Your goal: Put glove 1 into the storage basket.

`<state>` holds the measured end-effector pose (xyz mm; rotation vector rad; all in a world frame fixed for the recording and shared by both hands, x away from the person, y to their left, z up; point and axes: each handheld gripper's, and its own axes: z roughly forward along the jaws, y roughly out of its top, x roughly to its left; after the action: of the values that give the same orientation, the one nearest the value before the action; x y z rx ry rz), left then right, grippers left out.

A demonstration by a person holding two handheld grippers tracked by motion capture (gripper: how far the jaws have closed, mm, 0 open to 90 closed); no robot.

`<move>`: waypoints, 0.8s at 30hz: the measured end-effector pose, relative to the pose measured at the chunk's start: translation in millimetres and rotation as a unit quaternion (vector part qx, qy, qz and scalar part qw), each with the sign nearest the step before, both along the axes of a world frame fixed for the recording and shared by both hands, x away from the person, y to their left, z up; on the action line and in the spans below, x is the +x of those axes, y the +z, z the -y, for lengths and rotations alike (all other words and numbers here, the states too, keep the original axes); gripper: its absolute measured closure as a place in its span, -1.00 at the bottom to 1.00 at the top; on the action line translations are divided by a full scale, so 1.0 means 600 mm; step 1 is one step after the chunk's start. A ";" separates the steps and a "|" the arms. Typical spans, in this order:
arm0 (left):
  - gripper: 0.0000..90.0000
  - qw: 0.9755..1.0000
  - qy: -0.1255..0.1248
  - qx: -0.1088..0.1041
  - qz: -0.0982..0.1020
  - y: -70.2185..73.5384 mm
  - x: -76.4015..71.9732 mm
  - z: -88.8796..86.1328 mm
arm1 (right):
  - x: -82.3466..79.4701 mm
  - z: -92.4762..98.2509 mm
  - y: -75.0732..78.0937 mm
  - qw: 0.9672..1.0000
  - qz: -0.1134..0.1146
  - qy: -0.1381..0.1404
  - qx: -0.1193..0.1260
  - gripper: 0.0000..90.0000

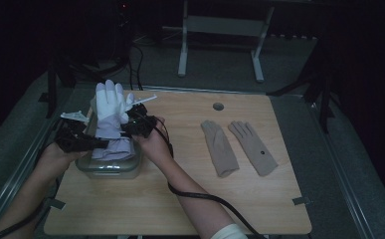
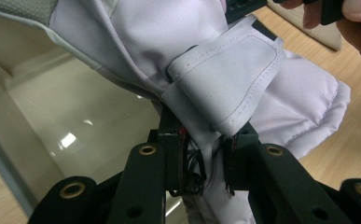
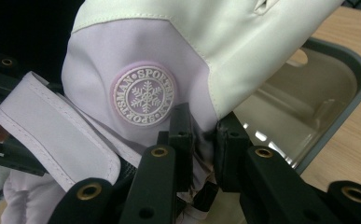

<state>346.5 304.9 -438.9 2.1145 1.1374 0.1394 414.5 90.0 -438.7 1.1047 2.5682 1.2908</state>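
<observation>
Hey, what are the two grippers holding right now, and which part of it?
Both hold the lavender-and-white ski glove over the clear container. The left gripper pinches the cuff by the strap; the right gripper pinches fabric just below the snowflake badge.

The room is dim, and its far side and both upper corners fall away into near black. A pale wood-grain bench (image 1: 190, 199) with rounded corners is the brightest surface; a small round hole (image 1: 218, 106) sits near its far edge. Grey carpeted floor (image 1: 220, 64) spreads beyond and to either side of it. Farther back stands a light grey metal frame (image 1: 220, 30) on two legs. Dark cables (image 1: 135, 59) trail across the floor at the far left, beside dark stand legs (image 1: 50, 94).
</observation>
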 end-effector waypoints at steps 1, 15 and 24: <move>0.63 1.000 -0.002 0.002 -0.002 -0.008 0.004 0.001 | 0.002 -0.001 -0.004 1.000 -0.002 -0.001 -0.003 0.77; 0.62 0.998 0.009 0.007 -0.063 -0.086 0.015 0.006 | 0.018 -0.016 -0.083 0.998 -0.048 -0.002 -0.046 0.77; 0.42 0.993 0.046 0.035 -0.099 -0.111 0.014 0.020 | 0.020 -0.032 -0.103 0.992 -0.074 0.014 -0.102 0.71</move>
<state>354.6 293.0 -505.4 2.1751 1.3661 0.0115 426.3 109.4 -500.2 1.1677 2.7560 0.9562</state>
